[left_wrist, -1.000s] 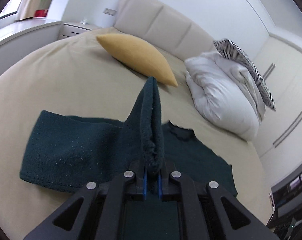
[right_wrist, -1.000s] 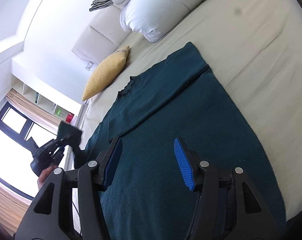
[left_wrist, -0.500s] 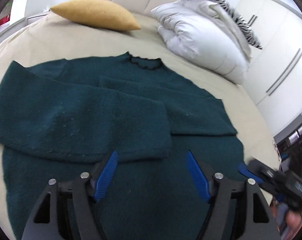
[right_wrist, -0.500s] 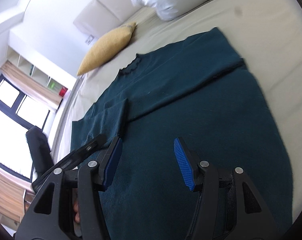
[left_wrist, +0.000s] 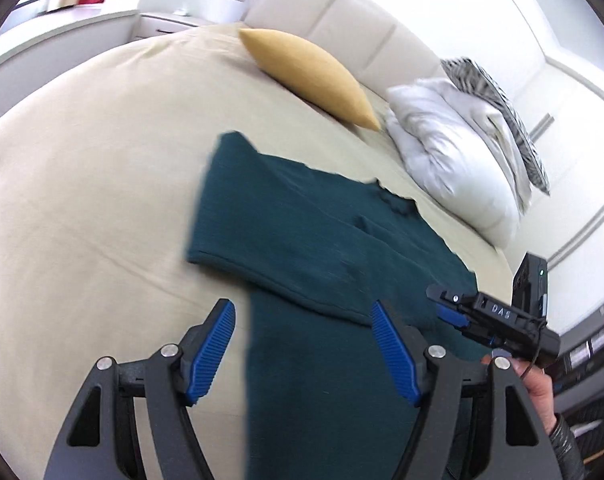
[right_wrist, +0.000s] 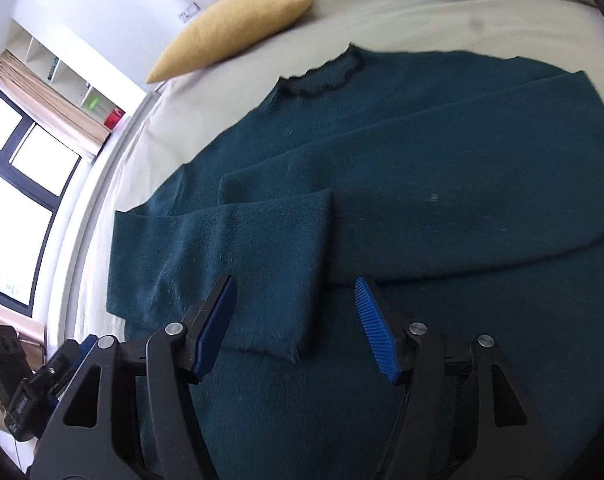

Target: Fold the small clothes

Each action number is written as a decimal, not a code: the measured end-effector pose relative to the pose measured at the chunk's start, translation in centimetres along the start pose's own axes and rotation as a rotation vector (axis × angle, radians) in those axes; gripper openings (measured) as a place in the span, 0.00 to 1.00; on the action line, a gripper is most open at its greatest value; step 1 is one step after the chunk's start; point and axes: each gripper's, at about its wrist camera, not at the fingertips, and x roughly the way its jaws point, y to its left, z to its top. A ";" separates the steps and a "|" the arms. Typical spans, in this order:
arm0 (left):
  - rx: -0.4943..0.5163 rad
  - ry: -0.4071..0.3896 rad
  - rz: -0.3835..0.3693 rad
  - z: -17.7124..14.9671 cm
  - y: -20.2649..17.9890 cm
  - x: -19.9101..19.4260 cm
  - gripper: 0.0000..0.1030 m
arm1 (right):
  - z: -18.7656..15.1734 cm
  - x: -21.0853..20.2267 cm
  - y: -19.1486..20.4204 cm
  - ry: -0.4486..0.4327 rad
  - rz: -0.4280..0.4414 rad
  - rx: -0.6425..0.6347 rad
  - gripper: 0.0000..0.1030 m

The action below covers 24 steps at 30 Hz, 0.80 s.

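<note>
A dark teal sweater lies flat on the beige bed, both sleeves folded across its front; it also shows in the left wrist view. Its collar points toward the headboard. My left gripper is open and empty above the sweater's lower left edge. My right gripper is open and empty above the cuff of the folded sleeve. The right gripper also appears in the left wrist view, and the left gripper in the right wrist view.
A yellow pillow lies near the padded headboard. A white duvet with a striped pillow sits at the bed's right side. Bare beige sheet spreads to the left. Windows are beyond the bed.
My left gripper let go of the sleeve it held raised; the sleeve now lies folded across the sweater. The left gripper opened and swung left. My right gripper moved over the sleeve cuff.
</note>
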 end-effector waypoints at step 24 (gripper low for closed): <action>0.002 0.029 0.062 7.4 0.3 6.5 0.71 | 5.6 -3.2 -4.3 -0.057 -0.161 -0.163 0.06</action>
